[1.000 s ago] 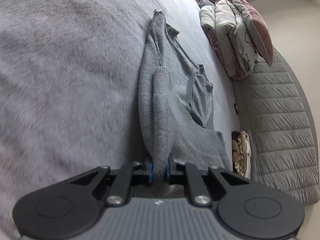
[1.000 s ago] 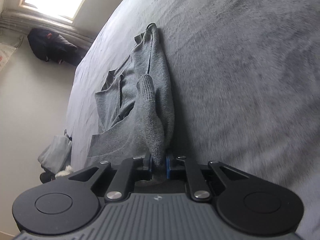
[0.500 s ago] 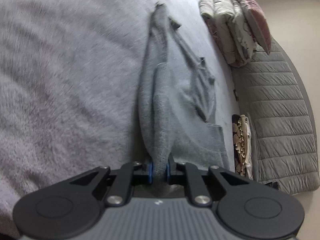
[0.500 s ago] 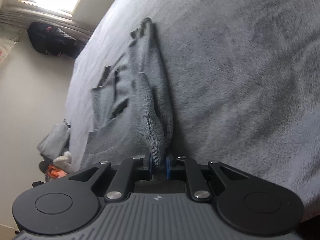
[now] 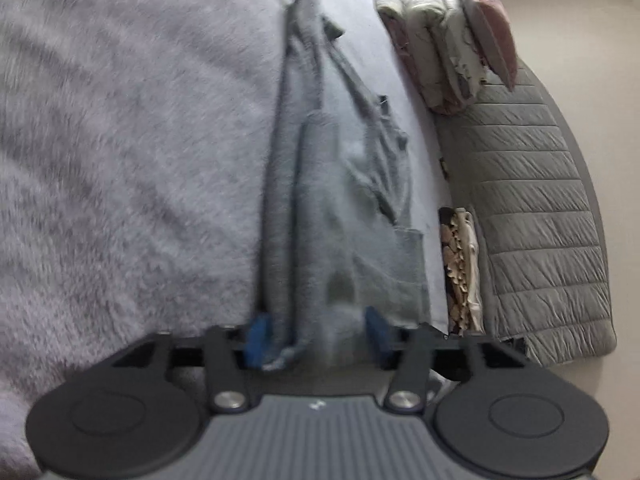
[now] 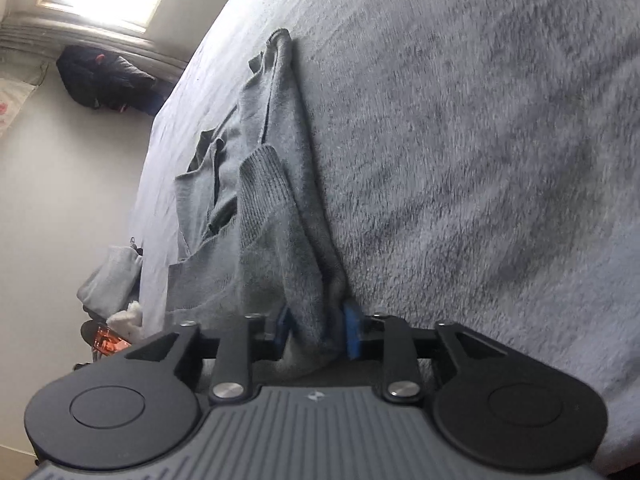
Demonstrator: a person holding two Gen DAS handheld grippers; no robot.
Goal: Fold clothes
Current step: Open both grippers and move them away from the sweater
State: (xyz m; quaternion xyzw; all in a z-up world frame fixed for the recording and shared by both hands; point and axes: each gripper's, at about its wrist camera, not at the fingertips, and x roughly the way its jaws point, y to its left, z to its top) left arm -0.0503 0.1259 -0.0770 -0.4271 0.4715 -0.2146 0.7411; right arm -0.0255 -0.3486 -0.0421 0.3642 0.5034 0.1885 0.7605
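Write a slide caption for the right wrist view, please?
Right gripper opening around a fold of the grey sweater lying on a fuzzy grey blanket.

Bed covered w/ fuzzy grey blanket [image 5: 120,160], fills most of both views. Lying on it: grey knit sweater [image 5: 332,200], folded lengthwise into a long narrow strip, one ribbed cuff [image 6: 260,176] laid on top, neckline side toward bed edge. At far end of the bed, left view: stack of folded bedding [image 5: 436,40] w/ pinkish pillow [image 5: 488,28] leaning on it
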